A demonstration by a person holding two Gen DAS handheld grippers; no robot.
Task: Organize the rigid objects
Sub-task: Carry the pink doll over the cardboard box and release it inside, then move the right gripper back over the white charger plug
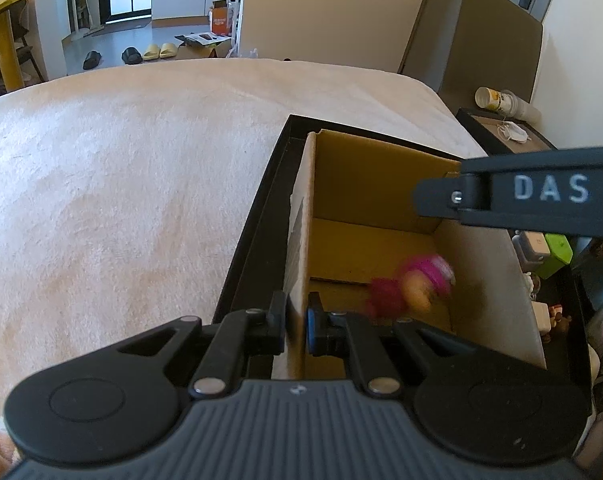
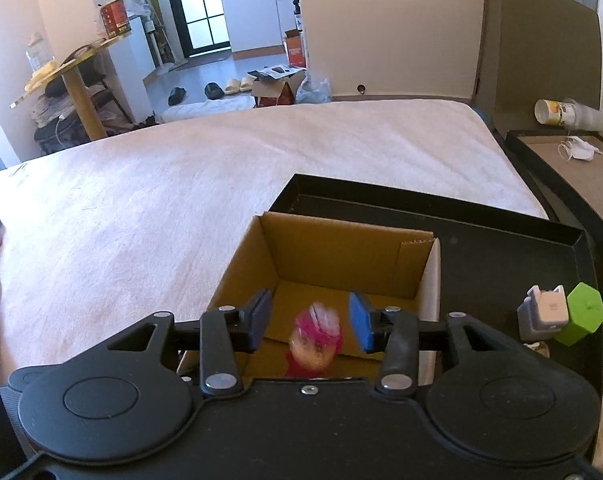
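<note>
An open cardboard box [image 1: 361, 184] stands inside a shallow black tray [image 1: 253, 248] on the bed. My left gripper [image 1: 295, 328] is shut on the box's near left wall, one pad on each side of the cardboard. A small pink and red toy figure [image 1: 413, 288] shows blurred inside the box, above its floor. In the right wrist view my right gripper [image 2: 311, 320] is open over the box [image 2: 333, 256]. The toy [image 2: 315, 340] sits lower than its blue pads [image 2: 361, 326] and touches neither. One finger of the right gripper [image 1: 437, 196] reaches in over the box's right side.
Right of the box, the black tray [image 2: 501, 264] holds a green hexagonal container [image 2: 583, 314] and a small grey and white item [image 2: 543, 312]. A pale fuzzy blanket [image 2: 181, 200] covers the bed to the left. A side table [image 2: 561, 168] carries a mask and stacked cups.
</note>
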